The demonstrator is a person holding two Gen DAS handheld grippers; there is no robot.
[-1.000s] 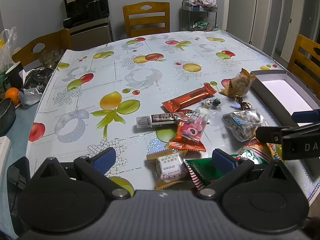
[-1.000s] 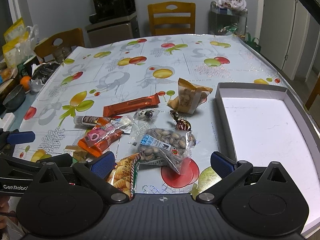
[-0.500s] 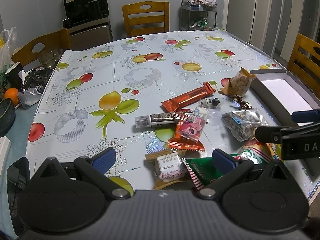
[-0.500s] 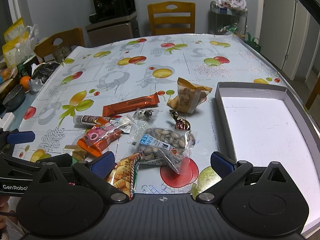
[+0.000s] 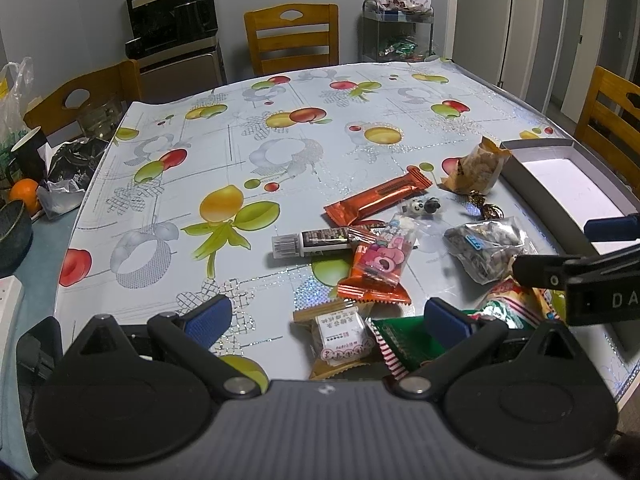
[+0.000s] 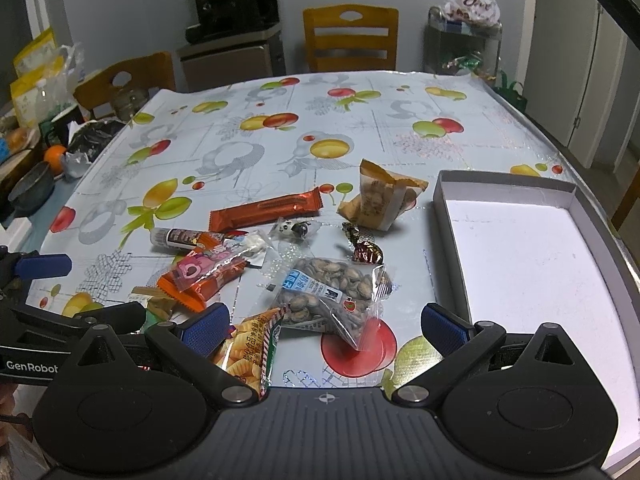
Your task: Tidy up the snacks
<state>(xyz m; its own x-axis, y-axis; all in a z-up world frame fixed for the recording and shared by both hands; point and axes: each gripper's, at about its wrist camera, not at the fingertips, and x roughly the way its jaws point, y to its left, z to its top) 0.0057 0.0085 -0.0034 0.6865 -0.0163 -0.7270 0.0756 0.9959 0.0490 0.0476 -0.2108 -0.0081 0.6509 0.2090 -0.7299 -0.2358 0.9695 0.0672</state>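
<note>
A pile of snacks lies on the fruit-print tablecloth: an orange bar [image 5: 376, 198] [image 6: 266, 212], a pink packet on an orange wrapper [image 5: 378, 260] [image 6: 204, 270], a clear bag of seeds [image 6: 332, 294] [image 5: 484, 248], a tan cracker bag [image 6: 382, 200] [image 5: 474, 168], a white-label sweet [image 5: 344, 338] and a yellow chips bag [image 6: 252, 350]. An empty grey box with a white floor [image 6: 520, 248] [image 5: 568, 184] sits at the right. My left gripper [image 5: 326, 318] is open above the near snacks. My right gripper [image 6: 324, 322] is open just short of the seed bag.
Wooden chairs [image 6: 350, 38] stand around the table. A side counter at the left holds a dark bowl [image 5: 14, 232], an orange [image 5: 24, 190] and bags. A black appliance [image 5: 174, 12] and a wire rack [image 5: 398, 28] stand by the far wall.
Both grippers have crept slightly forward and stayed open. Nothing on the table has moved.
</note>
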